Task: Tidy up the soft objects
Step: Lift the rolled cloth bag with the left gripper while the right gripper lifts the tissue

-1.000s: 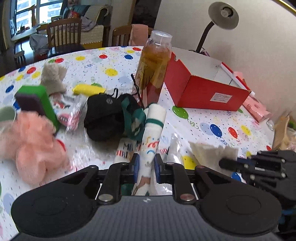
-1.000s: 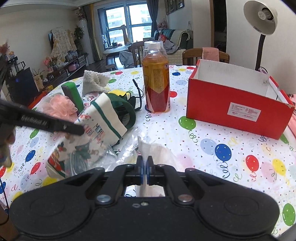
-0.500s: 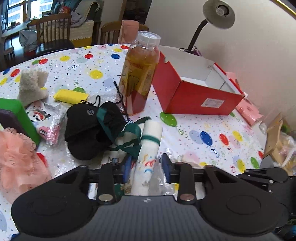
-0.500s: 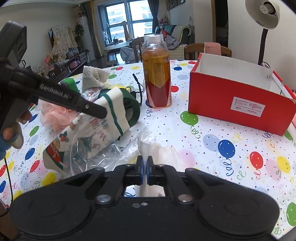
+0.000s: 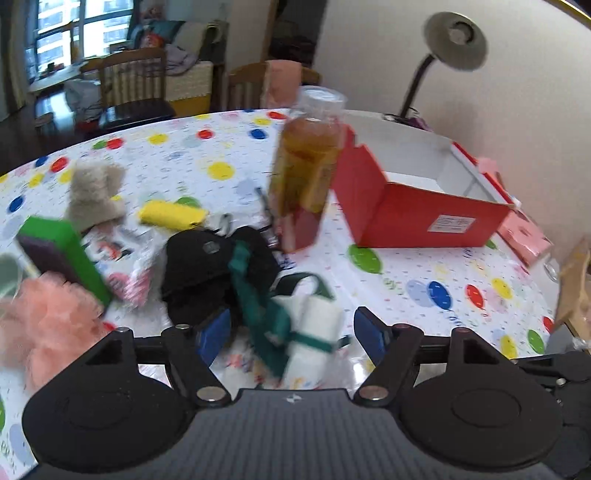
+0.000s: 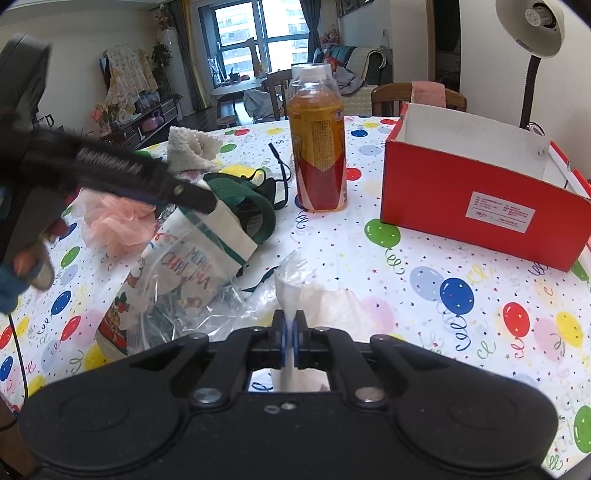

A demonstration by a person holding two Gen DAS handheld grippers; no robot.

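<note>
A white Christmas tote bag (image 5: 314, 332) with green handles lies between the blue pads of my left gripper (image 5: 291, 332). Its jaws are opening and the pads stand clear of the cloth. In the right wrist view the tote bag (image 6: 207, 251) rests with its lower end inside a clear plastic bag (image 6: 192, 314). The left gripper (image 6: 192, 199) hovers over the tote's top edge. My right gripper (image 6: 291, 332) is shut on the whitish crumpled edge of the plastic bag (image 6: 314, 299), low on the table.
A tea bottle (image 5: 306, 177) stands beside an open red box (image 5: 424, 218). A black pouch (image 5: 207, 269), yellow pad (image 5: 173, 216), green sponge (image 5: 62, 243), pink pouf (image 5: 48, 314), beige fluffy cloth (image 5: 94, 192) and a wrapped packet (image 5: 122, 258) crowd the left. A lamp (image 6: 532, 22) stands behind.
My left gripper's jaws went from shut on the tote bag to wide apart, letting it go. The right gripper kept still, shut on the plastic.
</note>
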